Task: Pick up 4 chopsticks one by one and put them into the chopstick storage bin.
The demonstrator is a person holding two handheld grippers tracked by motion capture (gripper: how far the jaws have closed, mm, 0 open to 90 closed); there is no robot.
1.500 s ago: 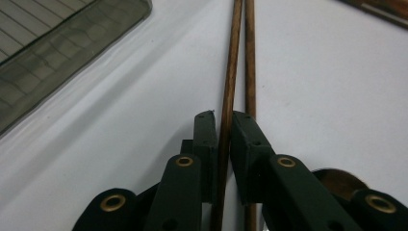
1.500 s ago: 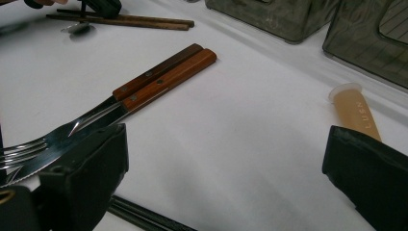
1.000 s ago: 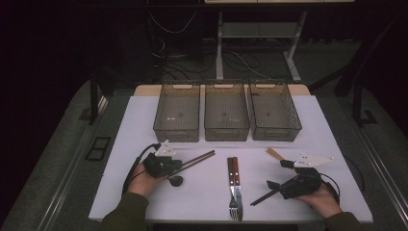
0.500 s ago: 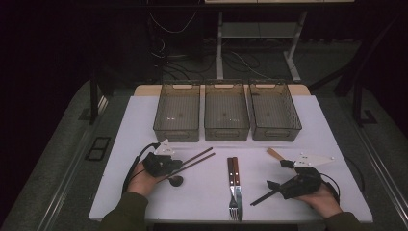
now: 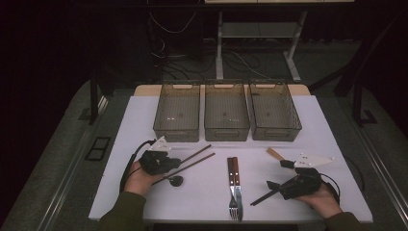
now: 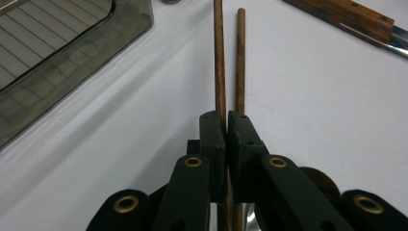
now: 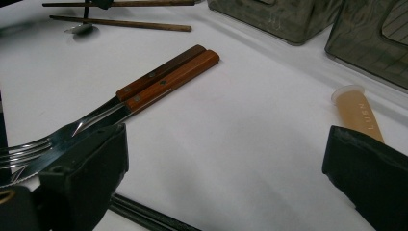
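Though small from above, claw [image 6: 226,120] on chopstick [image 6: 219,57].

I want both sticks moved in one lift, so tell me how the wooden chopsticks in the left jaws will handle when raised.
The chopsticks look thin, straight and rigid, so probably stiff and light. The left gripper is shut near one end of them, so the long free ends may droop or pivot. They look round and smooth, so one may slip out or roll on the white table if dropped.

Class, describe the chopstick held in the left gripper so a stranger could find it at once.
Start at the white table, near its front left edge, at the left gripper. Two brown chopsticks lie there; the held chopstick runs between the shut jaws, while the other chopstick lies just beside them.
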